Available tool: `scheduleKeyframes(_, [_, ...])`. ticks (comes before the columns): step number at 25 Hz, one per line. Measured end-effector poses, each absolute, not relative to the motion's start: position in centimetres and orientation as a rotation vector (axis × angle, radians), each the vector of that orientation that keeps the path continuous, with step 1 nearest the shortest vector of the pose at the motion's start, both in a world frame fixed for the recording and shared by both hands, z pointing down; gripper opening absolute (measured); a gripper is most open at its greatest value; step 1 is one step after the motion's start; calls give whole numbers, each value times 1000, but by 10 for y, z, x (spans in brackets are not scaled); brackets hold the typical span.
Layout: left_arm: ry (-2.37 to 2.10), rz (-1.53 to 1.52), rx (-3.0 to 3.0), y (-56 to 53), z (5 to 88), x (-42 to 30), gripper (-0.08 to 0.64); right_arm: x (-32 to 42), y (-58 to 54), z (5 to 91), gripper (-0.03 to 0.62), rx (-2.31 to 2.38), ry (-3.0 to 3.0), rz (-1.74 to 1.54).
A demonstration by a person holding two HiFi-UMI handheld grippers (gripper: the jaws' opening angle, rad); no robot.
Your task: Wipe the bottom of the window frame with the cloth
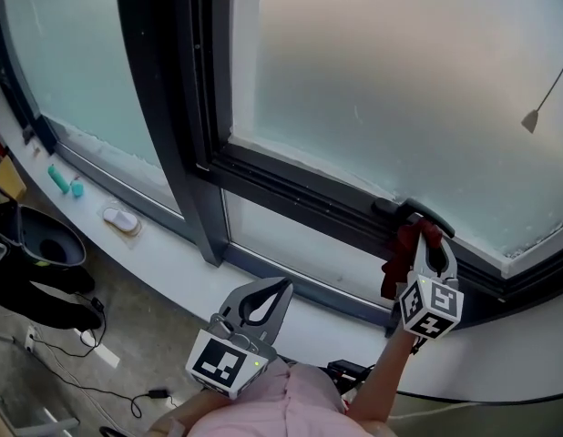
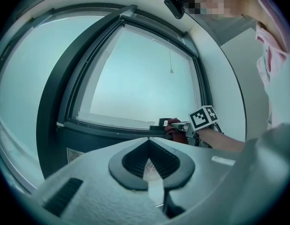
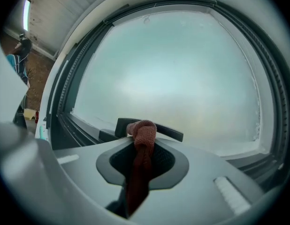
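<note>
The red cloth (image 1: 397,260) is clamped between the jaws of the right gripper (image 1: 429,235) and is held at the bottom rail of the dark window frame (image 1: 300,194), just beside a black handle (image 1: 418,212), at the right. The left gripper (image 1: 280,285) is held nearer, apart from the frame, its jaws brought together on nothing. Frosted glass (image 1: 400,89) is set above the rail. A white sill (image 1: 172,248) runs below, with a teal object (image 1: 58,178) and a white object (image 1: 120,218) lying on it at the far left. Cables (image 1: 81,371) are strewn over the grey floor (image 1: 145,326).

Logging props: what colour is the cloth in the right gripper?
The cloth is rusty red, clearest in the right gripper view.
</note>
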State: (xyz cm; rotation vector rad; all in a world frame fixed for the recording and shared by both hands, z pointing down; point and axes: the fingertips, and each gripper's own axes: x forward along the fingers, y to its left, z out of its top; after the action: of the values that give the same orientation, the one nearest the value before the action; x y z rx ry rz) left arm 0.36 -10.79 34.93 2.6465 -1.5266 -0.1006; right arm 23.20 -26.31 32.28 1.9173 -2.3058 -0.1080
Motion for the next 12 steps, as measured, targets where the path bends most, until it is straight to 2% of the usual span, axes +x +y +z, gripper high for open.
scheduleKeyframes(12, [-1507, -136, 2683, -112, 342, 3, -5, 246, -269, 325, 61, 1935, -2073, -170])
